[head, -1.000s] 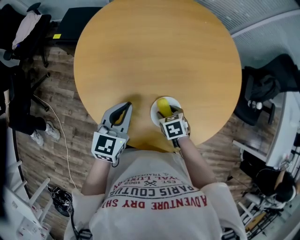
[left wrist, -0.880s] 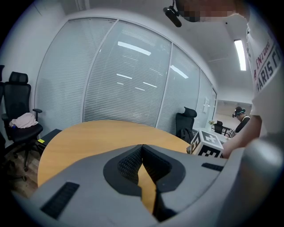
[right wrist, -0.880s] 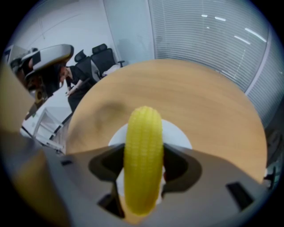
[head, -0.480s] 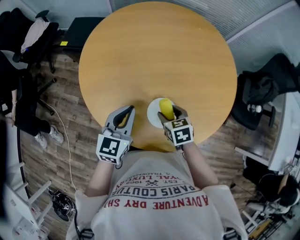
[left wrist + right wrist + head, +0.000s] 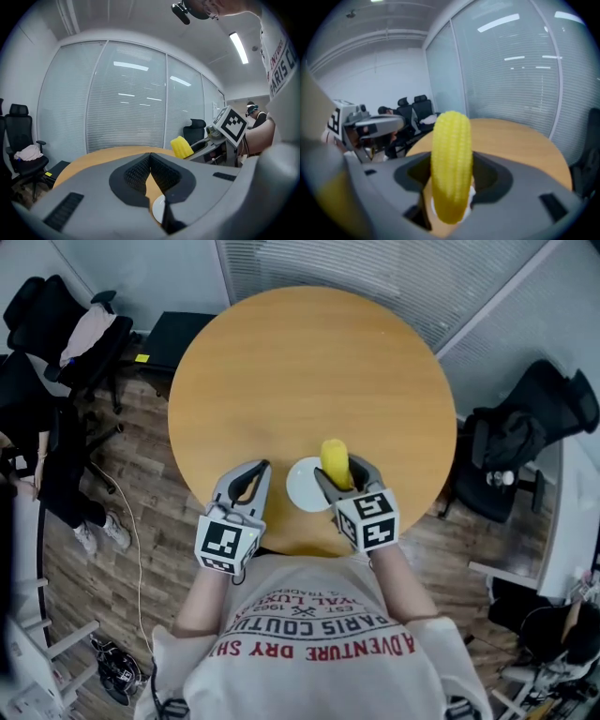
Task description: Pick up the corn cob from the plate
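Since the earlier frame we have raised the yellow corn cob (image 5: 334,457) from the small round white plate (image 5: 300,489). The right tool (image 5: 341,474) is clenched around the cob, holding it above the plate's right edge, over the round wooden bench (image 5: 309,371). The left tool (image 5: 251,472) is closed on nothing, just beside the plate.

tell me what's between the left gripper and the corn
The white plate, on the table, shows in the head view between the shut left gripper and the corn held by the right gripper.
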Demonstrator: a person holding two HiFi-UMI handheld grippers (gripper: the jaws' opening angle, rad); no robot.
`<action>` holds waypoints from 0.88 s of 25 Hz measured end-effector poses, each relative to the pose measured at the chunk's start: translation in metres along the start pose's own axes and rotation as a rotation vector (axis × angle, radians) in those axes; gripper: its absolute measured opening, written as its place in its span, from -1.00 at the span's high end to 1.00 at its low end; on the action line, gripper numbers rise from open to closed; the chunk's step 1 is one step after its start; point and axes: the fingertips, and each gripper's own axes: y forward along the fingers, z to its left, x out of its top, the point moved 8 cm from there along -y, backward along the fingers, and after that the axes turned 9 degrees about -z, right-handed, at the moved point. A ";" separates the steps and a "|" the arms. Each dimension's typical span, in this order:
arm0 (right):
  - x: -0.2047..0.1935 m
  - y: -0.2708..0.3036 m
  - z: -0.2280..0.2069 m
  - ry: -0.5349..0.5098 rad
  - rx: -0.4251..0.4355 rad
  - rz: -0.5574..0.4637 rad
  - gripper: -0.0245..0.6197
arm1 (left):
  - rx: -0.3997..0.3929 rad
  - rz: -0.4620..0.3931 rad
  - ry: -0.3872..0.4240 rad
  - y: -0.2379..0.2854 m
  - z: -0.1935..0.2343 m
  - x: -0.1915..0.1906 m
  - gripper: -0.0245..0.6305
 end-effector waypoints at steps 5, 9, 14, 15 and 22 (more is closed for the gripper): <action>0.031 -0.022 -0.003 -0.008 -0.026 -0.172 0.09 | 0.007 -0.052 0.047 0.003 -0.003 0.022 0.82; 0.041 -0.043 -0.010 0.019 -0.058 -0.270 0.09 | 0.002 -0.073 0.071 0.005 -0.012 0.033 0.82; 0.059 -0.065 -0.018 0.061 -0.096 -0.364 0.09 | 0.002 -0.092 0.085 0.013 -0.021 0.042 0.82; 0.062 -0.068 -0.019 0.052 -0.099 -0.381 0.09 | -0.001 -0.097 0.088 0.015 -0.023 0.044 0.82; 0.067 -0.079 -0.027 0.005 -0.109 -0.420 0.09 | -0.013 -0.117 0.084 0.023 -0.034 0.053 0.82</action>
